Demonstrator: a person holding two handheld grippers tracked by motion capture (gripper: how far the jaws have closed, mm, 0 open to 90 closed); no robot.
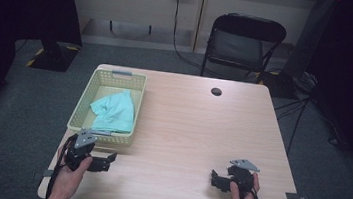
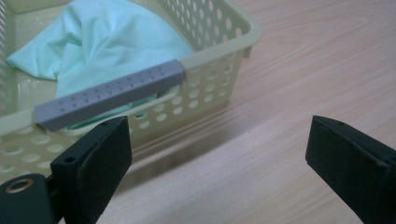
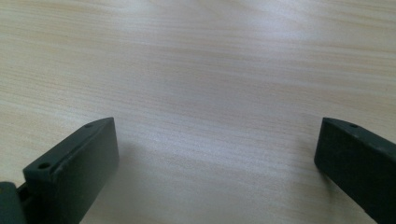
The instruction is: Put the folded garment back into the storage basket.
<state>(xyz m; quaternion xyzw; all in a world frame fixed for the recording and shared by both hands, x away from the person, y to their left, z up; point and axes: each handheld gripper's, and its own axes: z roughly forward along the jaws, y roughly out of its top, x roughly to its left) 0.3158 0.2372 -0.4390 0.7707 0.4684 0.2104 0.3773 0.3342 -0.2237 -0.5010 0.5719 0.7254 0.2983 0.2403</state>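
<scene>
Item: mint-green cloth (image 1: pixel 114 111) in pale yellow perforated plastic basket (image 1: pixel 82 103). Left claw (image 1: pixel 107 161), right claw (image 1: pixel 217 178): wide open, empty. Risk: the light basket may lift with snagged cloth.

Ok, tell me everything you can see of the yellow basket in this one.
The basket is a pale yellow rectangular tray, plastic by its look, with perforated walls and a grey handle bar set into the rim of its near end; another grey handle sits on the far end. It stands upright on the left part of the wooden table. A crumpled mint-green cloth lies inside it. The left gripper, open, sits just in front of it, not touching it.
</scene>
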